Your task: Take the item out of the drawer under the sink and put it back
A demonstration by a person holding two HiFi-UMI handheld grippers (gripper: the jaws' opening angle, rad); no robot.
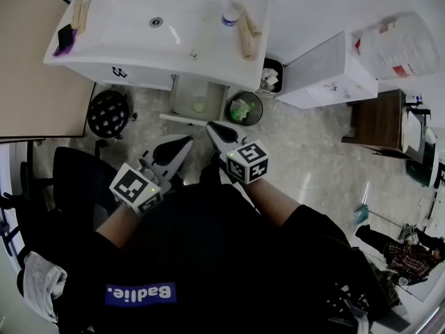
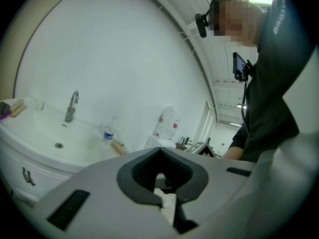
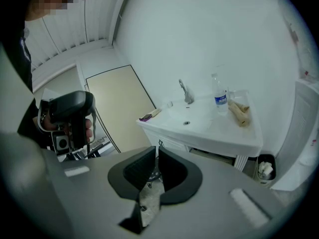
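The drawer (image 1: 197, 92) under the white sink (image 1: 125, 26) stands pulled out. A small round pale item (image 1: 199, 106) lies in it. Both grippers hover above the floor in front of the drawer and hold nothing. My right gripper (image 1: 211, 126) is nearest, its tip just short of the drawer's front panel, its jaws together but for a thin slit (image 3: 154, 151). My left gripper (image 1: 186, 142) sits a little lower left, jaws meeting at the tips (image 2: 159, 151). In the right gripper view the drawer (image 3: 214, 156) shows as a dark gap below the basin.
A green-lined bin (image 1: 245, 108) stands right of the drawer, a small bin (image 1: 271, 75) and a white cabinet (image 1: 323, 72) beyond it. A black stool (image 1: 108, 113) is on the left. A water bottle (image 1: 230, 16) and wooden pieces lie on the sink top.
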